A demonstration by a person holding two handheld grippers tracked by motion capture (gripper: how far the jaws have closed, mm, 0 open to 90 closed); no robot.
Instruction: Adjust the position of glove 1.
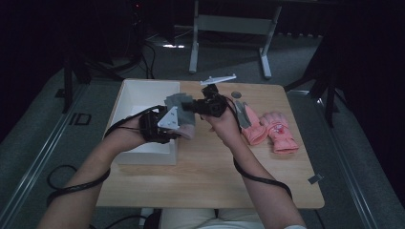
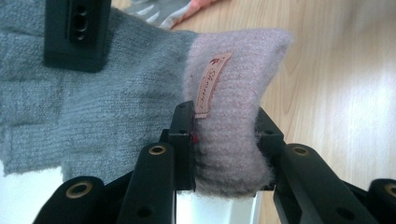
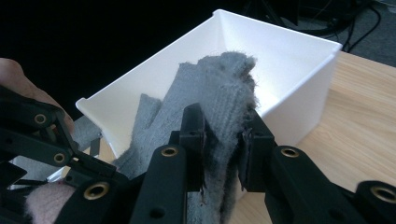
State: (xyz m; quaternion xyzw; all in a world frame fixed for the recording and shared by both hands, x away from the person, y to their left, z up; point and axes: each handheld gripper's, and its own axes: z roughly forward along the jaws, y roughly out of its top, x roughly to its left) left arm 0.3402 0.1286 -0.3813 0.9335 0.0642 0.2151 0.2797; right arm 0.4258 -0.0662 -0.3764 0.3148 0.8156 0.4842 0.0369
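Observation:
A grey knit glove [image 1: 177,101] with a fuzzy pink cuff [image 2: 233,93] hangs stretched between my two grippers, above the right wall of a white box [image 1: 143,85]. My left gripper [image 2: 224,140] is shut on the pink cuff, where a small sewn label shows. My right gripper [image 3: 224,144] is shut on the grey finger end of the glove [image 3: 219,88], with the open box [image 3: 289,60] behind it. From above, the left gripper [image 1: 177,128] sits below and left of the right gripper [image 1: 190,107].
A pair of pink padded gloves [image 1: 272,131] lies on the right half of the wooden table [image 1: 205,176]. Next to them lie a grey glove [image 1: 242,114] and a small dark round thing [image 1: 236,94]. Cables trail from both forearms.

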